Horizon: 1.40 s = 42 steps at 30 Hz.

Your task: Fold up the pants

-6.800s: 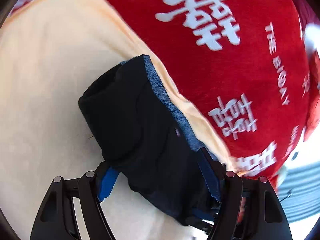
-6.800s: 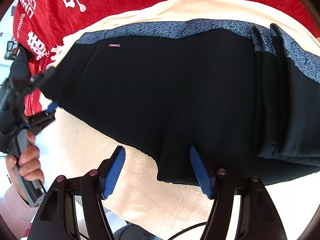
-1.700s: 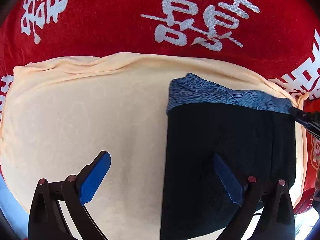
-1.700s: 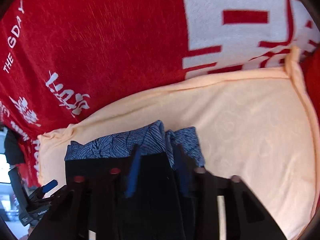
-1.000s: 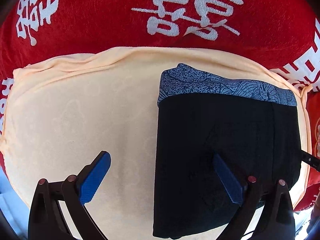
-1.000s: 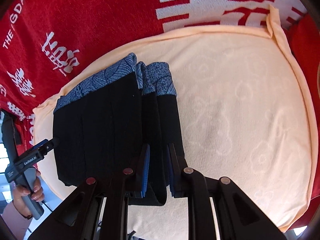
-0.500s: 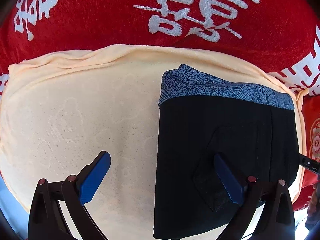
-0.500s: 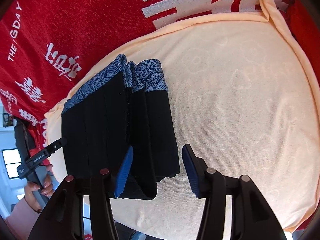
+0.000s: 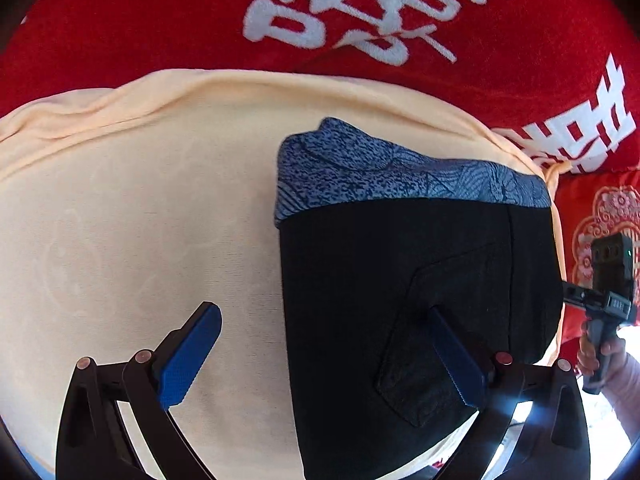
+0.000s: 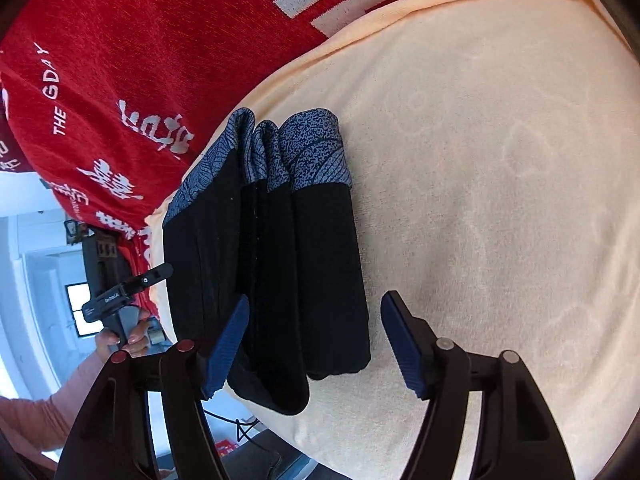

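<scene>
The black pants (image 9: pixel 400 280) with a blue patterned waistband (image 9: pixel 380 176) lie folded into a narrow stack on a peach towel (image 9: pixel 140 220). My left gripper (image 9: pixel 320 312) is open above the stack's left edge: one pad (image 9: pixel 188 356) is over the towel, the other (image 9: pixel 452 356) over the black cloth. In the right wrist view the pants (image 10: pixel 280 260) show several stacked layers. My right gripper (image 10: pixel 316 298) is opening; the stack's near end lies between its pads (image 10: pixel 404 344), which do not press on it.
A red blanket with white characters (image 9: pixel 360 12) lies beyond the towel, along its far and right sides. A hand holds the right gripper (image 9: pixel 576 300) at the towel's right rim. The left gripper (image 10: pixel 156 272) and a sleeve appear past the towel's left edge. Bare towel (image 10: pixel 500 200) stretches to the right of the pants.
The right gripper, shut on the folded edge a second ago, has let go and spread its jaws. The pants now rest on the towel. The left gripper has come slightly closer.
</scene>
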### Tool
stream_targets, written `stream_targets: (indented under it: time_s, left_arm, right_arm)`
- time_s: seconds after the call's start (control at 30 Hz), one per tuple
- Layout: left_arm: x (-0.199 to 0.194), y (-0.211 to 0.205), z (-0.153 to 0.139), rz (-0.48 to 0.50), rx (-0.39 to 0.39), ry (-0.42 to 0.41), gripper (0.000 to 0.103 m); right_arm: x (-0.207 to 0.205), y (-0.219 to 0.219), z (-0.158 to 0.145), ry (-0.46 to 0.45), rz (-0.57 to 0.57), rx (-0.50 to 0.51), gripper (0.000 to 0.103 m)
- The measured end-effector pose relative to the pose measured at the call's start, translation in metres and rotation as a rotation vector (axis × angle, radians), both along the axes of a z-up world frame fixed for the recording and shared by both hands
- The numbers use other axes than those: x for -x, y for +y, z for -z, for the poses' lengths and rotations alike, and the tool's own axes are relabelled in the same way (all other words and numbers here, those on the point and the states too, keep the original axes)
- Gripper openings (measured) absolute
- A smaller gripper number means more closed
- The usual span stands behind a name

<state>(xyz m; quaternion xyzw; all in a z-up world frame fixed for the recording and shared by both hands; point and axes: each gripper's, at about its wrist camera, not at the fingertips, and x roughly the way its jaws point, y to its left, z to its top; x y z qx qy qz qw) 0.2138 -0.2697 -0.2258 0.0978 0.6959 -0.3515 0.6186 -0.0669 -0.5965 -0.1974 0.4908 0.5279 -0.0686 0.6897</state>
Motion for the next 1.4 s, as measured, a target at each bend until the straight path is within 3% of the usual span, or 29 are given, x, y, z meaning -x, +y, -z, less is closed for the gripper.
stream_targets:
  time_s: [0.1, 0.17, 0.33, 0.57, 0.7, 0.83, 0.87, 0.93, 0.97, 1.1, 1.2, 1.4]
  left_arm:
    - [-0.001, 0.002, 0.002, 0.014, 0.02, 0.026, 0.103]
    - [-0.003, 0.006, 0.003, 0.016, 0.017, 0.024, 0.103]
    - [-0.005, 0.003, 0.008, 0.012, 0.035, 0.048, 0.103]
    - [0.002, -0.015, 0.021, 0.066, 0.051, 0.053, 0.103]
    - [0.0, -0.016, 0.032, 0.053, 0.076, 0.093, 0.103]
    - [0.0, -0.009, 0.034, 0.023, 0.112, 0.103, 0.103]
    - [0.002, -0.007, 0.033, 0.003, 0.118, 0.097, 0.103]
    - [0.005, -0.005, 0.03, -0.029, 0.145, 0.1, 0.092]
    - [0.007, -0.005, 0.027, -0.042, 0.172, 0.119, 0.076]
    - [0.018, -0.004, 0.003, -0.048, 0.188, 0.078, 0.061]
    - [0.026, -0.004, -0.014, -0.032, 0.198, 0.059, 0.06]
    - [0.048, 0.012, -0.051, 0.018, 0.192, 0.013, 0.06]
  right_arm:
    - [0.004, -0.007, -0.003, -0.05, 0.016, -0.043, 0.073]
    - [0.008, -0.011, -0.007, -0.078, 0.026, -0.054, 0.084]
    - [-0.006, -0.008, -0.01, -0.091, -0.034, -0.064, 0.085]
    - [-0.04, 0.004, 0.024, -0.017, -0.198, -0.045, 0.086]
    - [-0.049, 0.001, 0.042, -0.083, -0.164, -0.133, 0.087]
    - [-0.051, 0.002, 0.045, -0.094, -0.147, -0.14, 0.086]
    - [-0.051, 0.002, 0.045, -0.084, -0.142, -0.132, 0.084]
    - [-0.049, 0.0, 0.041, -0.051, -0.12, -0.122, 0.074]
    - [-0.048, 0.0, 0.04, -0.045, -0.111, -0.129, 0.067]
    - [-0.048, 0.003, 0.028, -0.063, -0.094, -0.127, 0.049]
    - [-0.042, 0.006, 0.019, -0.096, -0.057, -0.155, 0.044]
    - [-0.034, 0.04, -0.011, -0.133, -0.069, -0.171, 0.043]
